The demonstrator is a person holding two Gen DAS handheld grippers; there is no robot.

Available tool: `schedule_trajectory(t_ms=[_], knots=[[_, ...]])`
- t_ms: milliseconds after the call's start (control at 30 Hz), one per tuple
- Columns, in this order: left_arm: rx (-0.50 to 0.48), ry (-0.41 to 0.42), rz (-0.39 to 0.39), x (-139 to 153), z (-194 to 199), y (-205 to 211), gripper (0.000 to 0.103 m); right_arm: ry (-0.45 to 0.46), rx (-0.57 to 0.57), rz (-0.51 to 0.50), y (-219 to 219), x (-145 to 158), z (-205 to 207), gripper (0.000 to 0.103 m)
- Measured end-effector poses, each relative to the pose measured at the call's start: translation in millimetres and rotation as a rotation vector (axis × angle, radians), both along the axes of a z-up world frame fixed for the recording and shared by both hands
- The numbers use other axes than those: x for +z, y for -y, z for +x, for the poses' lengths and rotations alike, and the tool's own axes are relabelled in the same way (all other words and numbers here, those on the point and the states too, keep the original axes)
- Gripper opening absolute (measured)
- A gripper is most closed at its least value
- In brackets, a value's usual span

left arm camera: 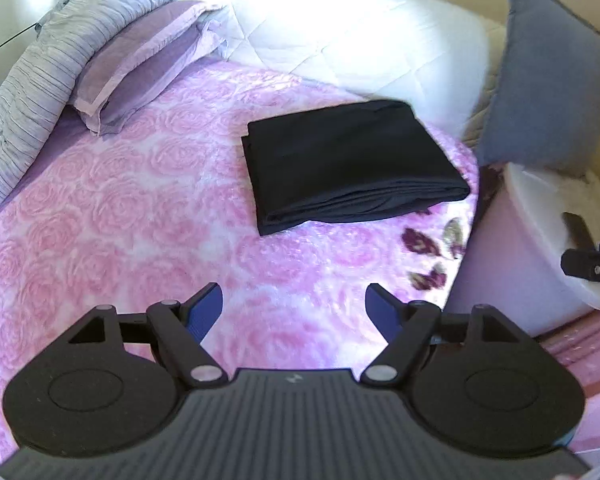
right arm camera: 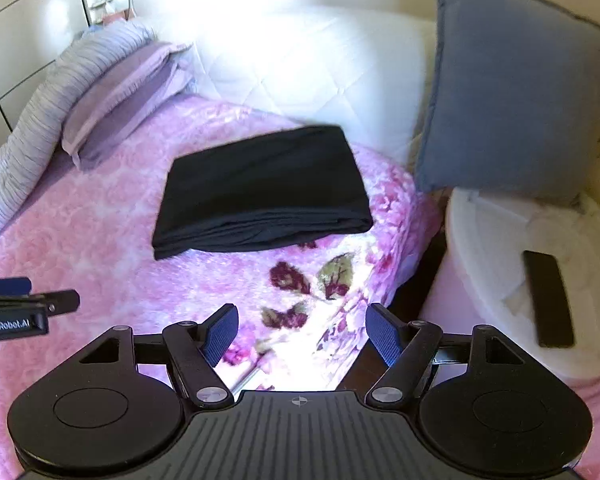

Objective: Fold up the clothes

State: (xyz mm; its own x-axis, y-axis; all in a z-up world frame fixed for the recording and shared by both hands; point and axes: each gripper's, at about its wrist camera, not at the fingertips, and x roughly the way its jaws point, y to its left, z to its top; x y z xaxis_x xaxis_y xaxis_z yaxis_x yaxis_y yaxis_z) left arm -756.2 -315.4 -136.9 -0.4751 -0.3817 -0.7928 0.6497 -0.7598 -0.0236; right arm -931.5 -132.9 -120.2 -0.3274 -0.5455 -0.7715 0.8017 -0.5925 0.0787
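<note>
A black garment (left arm camera: 352,164) (right arm camera: 264,192) lies folded into a neat rectangle on the pink rose-pattern blanket (left arm camera: 120,220) (right arm camera: 100,232) of a bed. My left gripper (left arm camera: 294,312) hovers open over the blanket, well short of the garment's near edge, with nothing between its blue pads. My right gripper (right arm camera: 302,330) is open too, above the blanket's flowered corner, nearer than the garment and a little to its right. Each gripper shows at the edge of the other's view: the right one (left arm camera: 592,268) at the far right, the left one (right arm camera: 20,304) at the far left.
A lilac pillow (left arm camera: 140,60) and a striped grey quilt (left arm camera: 32,76) lie along the bed's left side. A white quilted mattress (right arm camera: 312,72) and a blue-grey cushion (right arm camera: 512,92) stand behind. A white round stool (right arm camera: 512,280) with a dark phone (right arm camera: 548,300) on it sits right of the bed.
</note>
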Motion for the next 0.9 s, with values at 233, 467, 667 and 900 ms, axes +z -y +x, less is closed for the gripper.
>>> schedule_trajectory(t_ms=[233,467,667,900], knots=[[0.091,-0.058,0.051,23,19,-12,0.075,-0.015,-0.007,-0.003,-13,23,20,0.075],[0.038,-0.092,0.03,41,15,-29,0.075,-0.089,0.038,0.007,-13,36,36,0.075],[0.042,-0.081,-0.015,47,10,-35,0.075,-0.13,0.076,-0.006,-10,43,44,0.075],[0.07,-0.075,-0.053,48,11,-43,0.076,-0.148,0.104,-0.021,-9,48,45,0.075]])
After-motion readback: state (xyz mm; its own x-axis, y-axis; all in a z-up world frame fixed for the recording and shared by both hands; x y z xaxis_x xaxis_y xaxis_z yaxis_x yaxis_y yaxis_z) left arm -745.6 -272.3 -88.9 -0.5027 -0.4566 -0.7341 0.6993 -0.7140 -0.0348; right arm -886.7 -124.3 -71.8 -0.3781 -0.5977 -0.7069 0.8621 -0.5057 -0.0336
